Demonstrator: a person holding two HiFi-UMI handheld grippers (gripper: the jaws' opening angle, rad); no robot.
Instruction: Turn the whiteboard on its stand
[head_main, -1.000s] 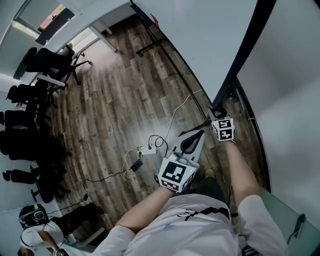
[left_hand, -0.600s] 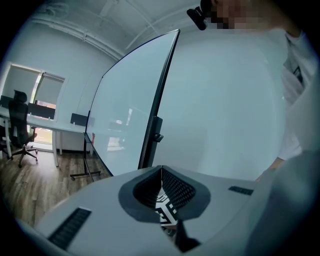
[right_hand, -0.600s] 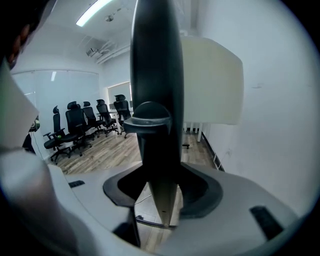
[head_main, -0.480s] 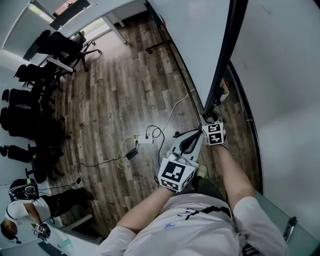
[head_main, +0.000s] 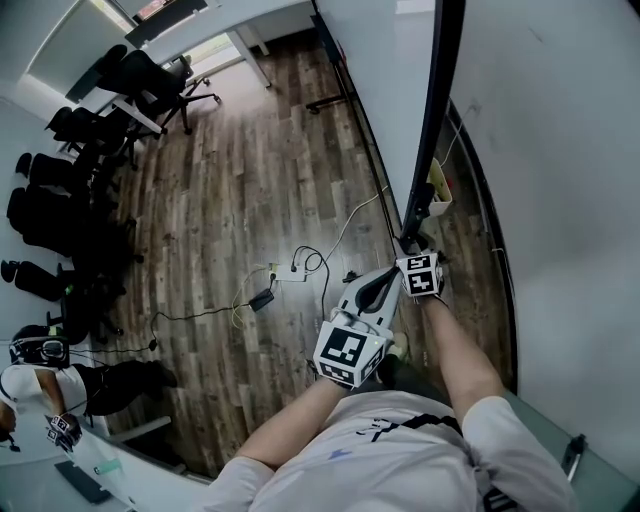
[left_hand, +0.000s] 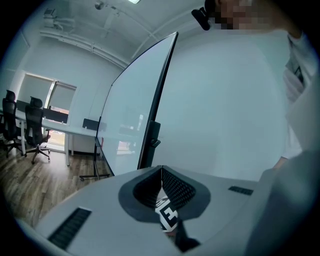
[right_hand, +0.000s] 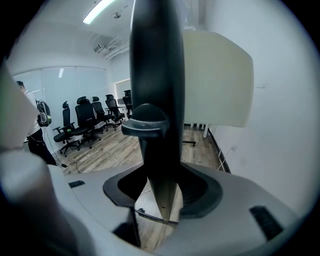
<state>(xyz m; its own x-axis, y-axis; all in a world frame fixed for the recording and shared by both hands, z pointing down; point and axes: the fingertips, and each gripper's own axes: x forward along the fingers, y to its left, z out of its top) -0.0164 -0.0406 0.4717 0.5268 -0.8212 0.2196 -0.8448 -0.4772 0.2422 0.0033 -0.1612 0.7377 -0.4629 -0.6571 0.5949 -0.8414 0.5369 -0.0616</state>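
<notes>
The whiteboard (left_hand: 132, 107) stands on its stand, its black edge frame (head_main: 430, 120) running up the head view. My right gripper (head_main: 409, 247) is shut on that frame near its lower end. In the right gripper view the dark frame (right_hand: 155, 90) fills the space between the jaws of the right gripper (right_hand: 159, 176). My left gripper (head_main: 392, 274) hangs just left of the right one, shut with nothing in it. In the left gripper view the left gripper (left_hand: 161, 171) has its pads pressed together, and the board's frame (left_hand: 156, 100) rises beyond them.
A white wall (head_main: 560, 200) runs close behind the board on the right. Cables and a power strip (head_main: 285, 277) lie on the wooden floor. The stand's foot (head_main: 330, 100) reaches out at the top. Several office chairs (head_main: 60, 190) and a person (head_main: 40, 385) are at the left.
The board's edge has swung left and now runs steeper up the head view. My right gripper has moved left with it, closer to the left gripper.
</notes>
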